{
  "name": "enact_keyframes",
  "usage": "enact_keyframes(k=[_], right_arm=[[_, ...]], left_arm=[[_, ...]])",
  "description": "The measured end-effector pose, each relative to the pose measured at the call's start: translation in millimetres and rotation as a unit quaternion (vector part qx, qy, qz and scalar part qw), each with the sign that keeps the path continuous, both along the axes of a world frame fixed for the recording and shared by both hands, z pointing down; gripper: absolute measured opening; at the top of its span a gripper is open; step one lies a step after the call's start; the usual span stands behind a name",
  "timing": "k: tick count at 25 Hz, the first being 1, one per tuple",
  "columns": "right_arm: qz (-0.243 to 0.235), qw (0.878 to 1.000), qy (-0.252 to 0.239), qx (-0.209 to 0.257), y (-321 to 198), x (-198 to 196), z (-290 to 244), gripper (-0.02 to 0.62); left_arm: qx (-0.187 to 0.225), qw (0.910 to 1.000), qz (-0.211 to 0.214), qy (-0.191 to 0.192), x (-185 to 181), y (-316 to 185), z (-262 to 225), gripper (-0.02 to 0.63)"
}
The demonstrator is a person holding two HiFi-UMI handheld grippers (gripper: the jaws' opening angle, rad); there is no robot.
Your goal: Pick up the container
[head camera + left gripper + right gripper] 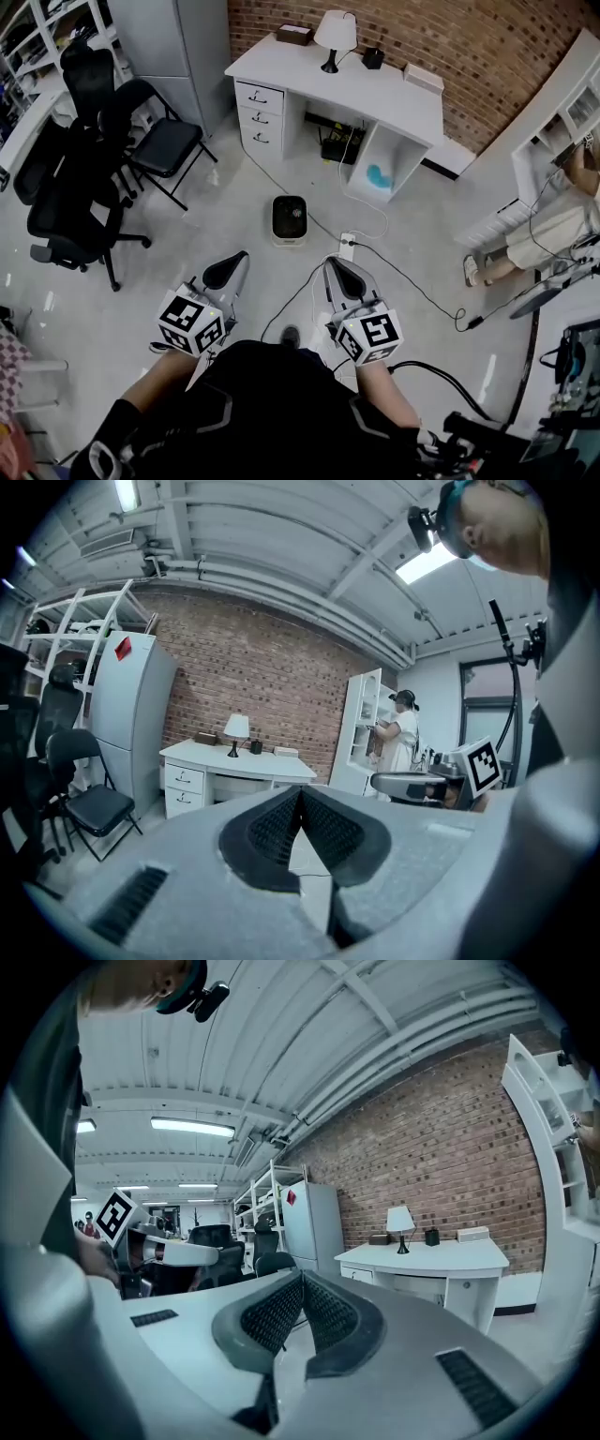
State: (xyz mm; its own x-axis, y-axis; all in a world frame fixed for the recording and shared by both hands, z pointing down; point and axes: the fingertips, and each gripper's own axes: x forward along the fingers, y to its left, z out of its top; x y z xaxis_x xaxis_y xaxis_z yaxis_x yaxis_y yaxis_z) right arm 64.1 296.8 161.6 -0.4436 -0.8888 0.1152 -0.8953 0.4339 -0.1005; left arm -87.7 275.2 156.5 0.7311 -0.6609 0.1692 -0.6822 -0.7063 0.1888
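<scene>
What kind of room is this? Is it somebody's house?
Probably an office or a workshop, not a house. A white desk with drawers stands against a red brick wall, with a small white table lamp on it. Black wheeled office chairs are parked nearby.

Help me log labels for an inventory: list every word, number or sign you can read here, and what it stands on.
No text can be read anywhere in these views.
The marker cube on the left gripper and the one on the right gripper show black-and-white square patterns only, with no letters.
The red sticker on the grey cabinet is too small to read.
</scene>
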Motion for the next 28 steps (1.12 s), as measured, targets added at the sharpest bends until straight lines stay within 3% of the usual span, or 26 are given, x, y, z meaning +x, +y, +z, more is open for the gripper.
enact_keyframes(k=[6,14,21,28], right_arm=[[-0.021,1.0,0.008,0.007,-30,38,1,0.008],[-0.017,1.0,0.003,-0.008,-62,69,6,0.008],[-0.017,0.999,0.013,-0.027,-98,62,26,0.008],[-0.002,0.998,0.031,-0.06,-149,44,57,0.009]], left_arm=[[0.006,0.9999,0.007,-0.012,46,-32,0,0.008],[-0.018,0.9997,-0.002,-0.018,67,-66,2,0.008],[-0.04,0.999,0.011,-0.014,62,-93,22,0.007],[-0.051,0.9981,0.034,0.001,45,-160,48,0.008]])
